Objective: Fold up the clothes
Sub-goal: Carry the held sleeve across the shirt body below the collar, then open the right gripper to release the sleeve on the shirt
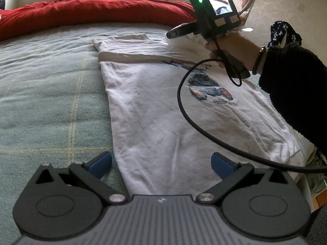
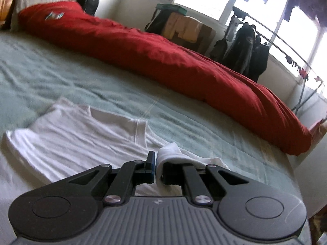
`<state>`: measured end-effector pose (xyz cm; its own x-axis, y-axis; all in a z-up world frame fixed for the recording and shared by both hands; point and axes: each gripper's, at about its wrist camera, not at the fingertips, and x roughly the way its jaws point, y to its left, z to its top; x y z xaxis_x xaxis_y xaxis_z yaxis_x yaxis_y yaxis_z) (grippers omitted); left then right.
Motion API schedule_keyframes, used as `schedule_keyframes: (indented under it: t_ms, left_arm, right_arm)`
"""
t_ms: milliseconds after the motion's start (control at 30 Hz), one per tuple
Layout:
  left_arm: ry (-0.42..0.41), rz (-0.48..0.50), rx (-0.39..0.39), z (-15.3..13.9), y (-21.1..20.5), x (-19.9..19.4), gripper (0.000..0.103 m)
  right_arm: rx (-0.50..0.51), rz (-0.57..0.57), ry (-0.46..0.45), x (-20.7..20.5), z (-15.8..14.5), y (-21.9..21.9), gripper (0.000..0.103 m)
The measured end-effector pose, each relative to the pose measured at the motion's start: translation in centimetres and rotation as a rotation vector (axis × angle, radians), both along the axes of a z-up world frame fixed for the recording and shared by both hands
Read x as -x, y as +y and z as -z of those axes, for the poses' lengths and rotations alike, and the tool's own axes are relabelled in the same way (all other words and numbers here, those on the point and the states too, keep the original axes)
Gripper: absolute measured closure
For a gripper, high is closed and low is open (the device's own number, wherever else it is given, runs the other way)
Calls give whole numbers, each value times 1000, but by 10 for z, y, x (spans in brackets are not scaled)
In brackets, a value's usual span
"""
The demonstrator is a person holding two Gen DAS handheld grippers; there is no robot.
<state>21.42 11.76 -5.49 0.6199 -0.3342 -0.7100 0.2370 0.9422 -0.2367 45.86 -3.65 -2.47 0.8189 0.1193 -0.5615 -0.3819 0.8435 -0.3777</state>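
Left wrist view first: we've got a white T-shirt [image 1: 163, 106] laid out print-up on the pale green checked bedspread [image 1: 51, 102], body running away from us toward the collar. Its left side looks already turned in, since that edge runs dead straight and the sleeve sits folded across the top. Our left gripper [image 1: 161, 163] hangs low over the hem with its blue pads spread wide and nothing between them, so it's released, probably lined up there to pin or catch the bottom edge. Further up, the right gripper [image 1: 173, 33] is held by a hand in a dark fuzzy sleeve [image 1: 290, 94], nose down at the shirt's far shoulder, its black cable [image 1: 184, 110] looping across the print. A red duvet [image 1: 92, 12] is bunched along the back of the bed.

Right wrist view now: it's a bit blurry, but the two fingers are drawn close together with a wad of white fabric pinched between them, so we're reading the right gripper as clenched on the T-shirt, somewhere around the shoulder or sleeve. The folded sleeve lies flat just ahead on the left. Holding that corner makes sense if we want to swing this side over the middle, though we honestly can't say if the pinch is just taken or about to let go. Clothes rack [image 2: 251, 55] and windows sit behind the duvet.
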Motion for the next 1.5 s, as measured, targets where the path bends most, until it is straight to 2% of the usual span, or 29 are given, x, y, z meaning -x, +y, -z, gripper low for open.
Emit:
schedule_keyframes:
  t_ms: [133, 200, 333, 367, 500, 667, 900, 1067, 1300, 1333, 1500]
  left_arm:
    - [3, -3, 2, 1, 0, 0, 1]
    - [4, -5, 1, 0, 0, 0, 1]
    - [5, -9, 4, -1, 0, 2, 1]
    - [5, -10, 5, -1, 1, 3, 1]
    - [3, -17, 15, -4, 2, 6, 1]
    - [-8, -25, 27, -12, 1, 16, 1]
    - [-30, -27, 55, -30, -3, 39, 1]
    - [-50, 8, 115, -43, -3, 53, 1]
    - [-117, 36, 199, -71, -5, 50, 1]
    - [-130, 40, 187, -75, -8, 44, 1]
    - [-169, 58, -70, -83, -49, -17, 1]
  right_arm:
    - [108, -38, -14, 5, 9, 15, 94]
    - [158, -55, -17, 7, 14, 22, 88]
    - [210, -76, -22, 12, 20, 31, 54]
    - [209, -84, -22, 13, 20, 32, 50]
    - [219, -101, 18, 17, 18, 32, 43]
    - [230, -126, 91, 23, 13, 31, 25]
    - [80, -95, 247, 35, -5, -6, 17]
    - [-60, -58, 287, 59, -13, -56, 5]
    - [-155, -5, 287, 102, 6, -114, 0]
    - [-169, 3, 287, 108, 9, -123, 0]
    - [-237, 41, 287, 139, 23, -164, 0]
